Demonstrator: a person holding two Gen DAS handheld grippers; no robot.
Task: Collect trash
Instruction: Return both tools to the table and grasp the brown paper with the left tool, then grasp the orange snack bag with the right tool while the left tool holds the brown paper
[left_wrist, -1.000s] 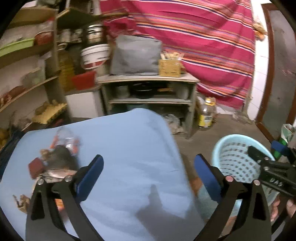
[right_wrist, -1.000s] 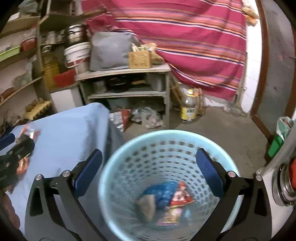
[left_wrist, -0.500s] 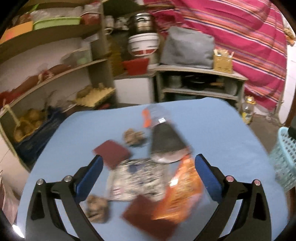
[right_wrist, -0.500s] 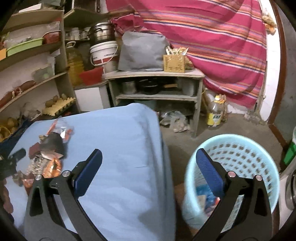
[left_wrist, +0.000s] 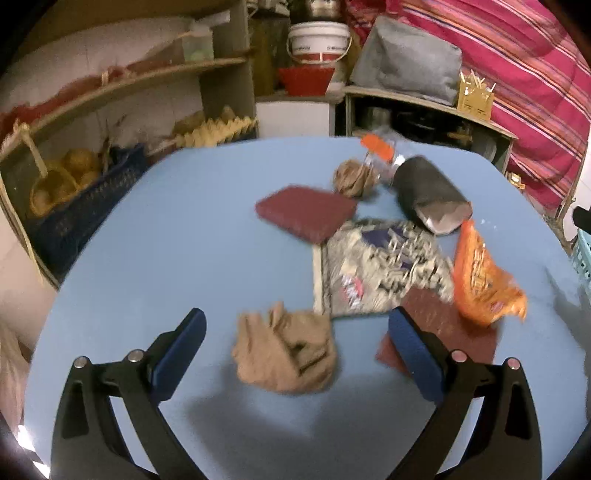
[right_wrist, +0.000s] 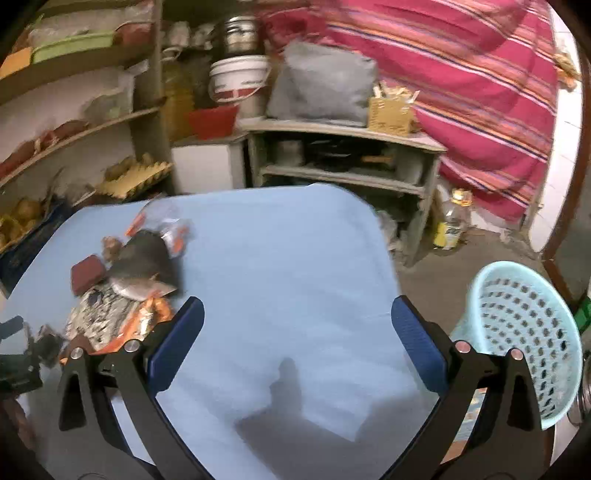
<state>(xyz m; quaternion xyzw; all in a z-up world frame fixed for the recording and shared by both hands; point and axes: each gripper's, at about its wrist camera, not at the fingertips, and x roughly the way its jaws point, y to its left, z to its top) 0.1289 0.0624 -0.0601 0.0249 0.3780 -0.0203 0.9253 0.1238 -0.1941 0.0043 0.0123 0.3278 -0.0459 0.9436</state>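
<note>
Trash lies on the blue table (left_wrist: 166, 251). In the left wrist view a crumpled brown paper ball (left_wrist: 286, 352) sits between the open jaws of my left gripper (left_wrist: 295, 345), untouched. Beyond it lie a printed wrapper (left_wrist: 380, 273), an orange wrapper (left_wrist: 480, 280), a dark bag (left_wrist: 430, 192), two dark red pads (left_wrist: 306, 212) and a second paper ball (left_wrist: 352, 177). My right gripper (right_wrist: 295, 339) is open and empty over bare table. The trash pile (right_wrist: 125, 280) is to its left and the light blue basket (right_wrist: 524, 332) stands on the floor to its right.
Wooden shelves (left_wrist: 129, 85) with baskets and egg trays stand behind the table on the left. A low shelf unit (right_wrist: 343, 155) with a grey bag and a bottle (right_wrist: 448, 221) stands at the back. A striped red cloth (right_wrist: 461, 85) hangs behind.
My left gripper has swung left from the basket side and come in low over the trash pile. My right gripper has moved from above the basket to over the table.
</note>
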